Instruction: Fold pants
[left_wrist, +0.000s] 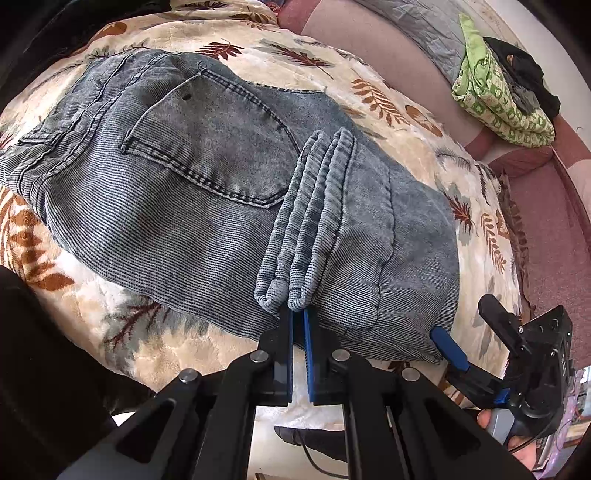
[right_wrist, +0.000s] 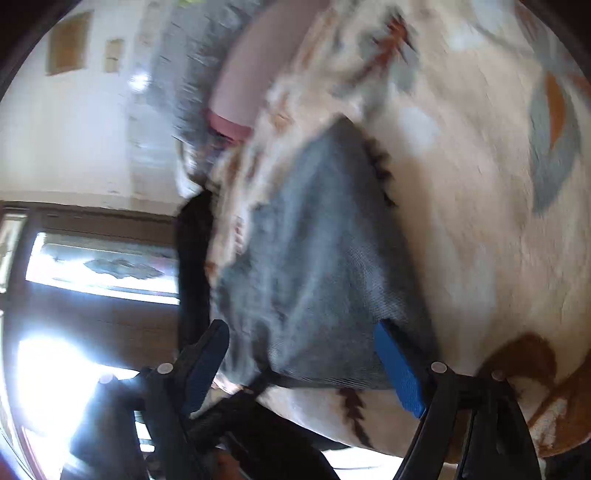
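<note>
Faded blue jeans (left_wrist: 184, 192) lie folded on a leaf-print blanket (left_wrist: 369, 85), back pocket up, with the leg hems doubled over on top. My left gripper (left_wrist: 298, 314) is shut on the leg hems (left_wrist: 291, 295) at the near edge of the pile. My right gripper (left_wrist: 465, 328) shows at the right of the left wrist view, open, at the pants' right corner. In the blurred right wrist view my right gripper (right_wrist: 303, 354) is open, with its blue pads (right_wrist: 397, 369) on either side of the jeans' corner (right_wrist: 314, 258), not closed on it.
A green patterned cloth (left_wrist: 498, 99) and dark clothes lie on a pink sofa (left_wrist: 546, 221) at the far right. The blanket's edge drops off at the near side, above the floor (left_wrist: 288, 443). A bright window (right_wrist: 99, 273) is on the left in the right wrist view.
</note>
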